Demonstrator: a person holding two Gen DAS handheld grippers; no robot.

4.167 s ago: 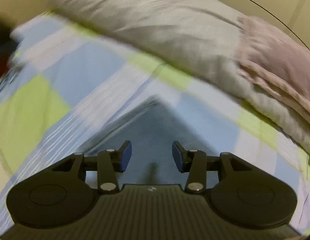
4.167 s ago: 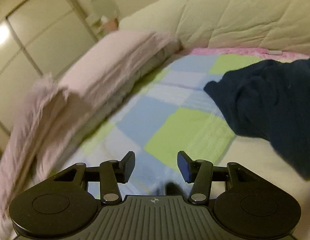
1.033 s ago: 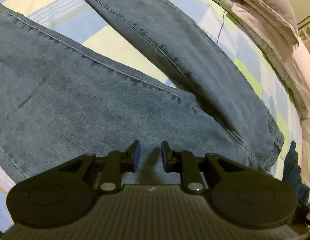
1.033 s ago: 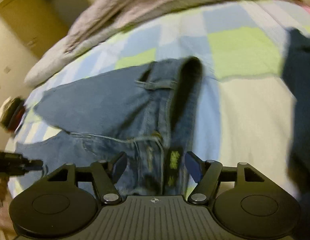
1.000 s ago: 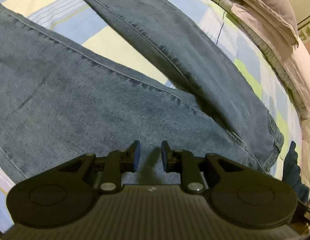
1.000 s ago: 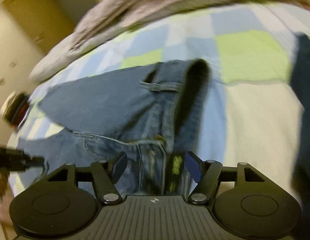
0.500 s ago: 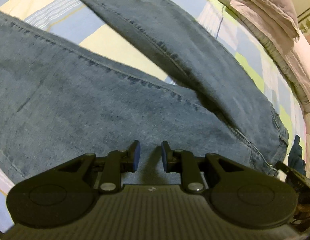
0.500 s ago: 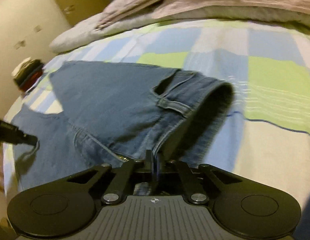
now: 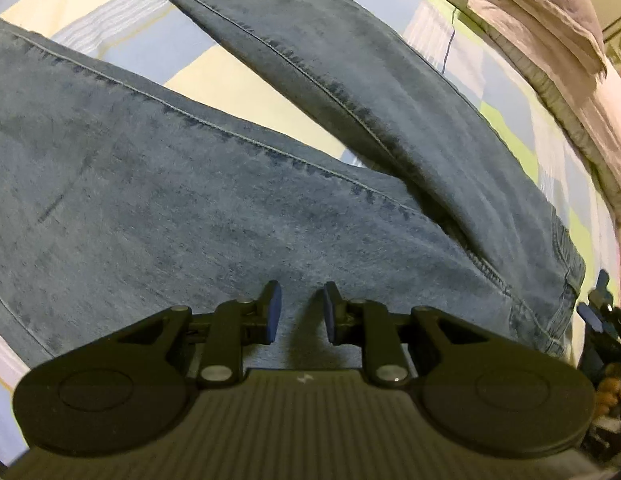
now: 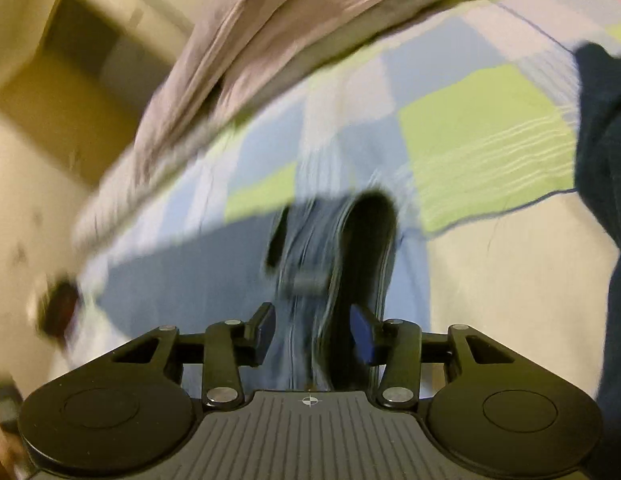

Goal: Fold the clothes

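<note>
Blue jeans point(image 9: 190, 208) lie spread on the checked bedspread point(image 9: 238, 80), legs running up and to the left. My left gripper point(image 9: 298, 312) points steeply down at the thigh, its jaws a narrow gap apart with only flat denim showing between them. The right gripper's blue pad shows at the right edge, by the waistband point(image 9: 566, 272). In the blurred right wrist view the right gripper point(image 10: 314, 326) has its jaws opening. The gaping waistband point(image 10: 310, 248) stands between them, and I see no pad pressing on it.
A dark navy garment point(image 10: 606, 160) lies on the bedspread point(image 10: 482, 136) to the right of the waistband. Folded pinkish-grey bedding point(image 10: 250, 40) is piled along the far side of the bed, also seen as bedding point(image 9: 550, 40) at the upper right. A cream wall stands at the left.
The right gripper closed on the jeans' waistband, then its jaws parted again while it rolled and shifted. The left gripper has stayed put over the thigh.
</note>
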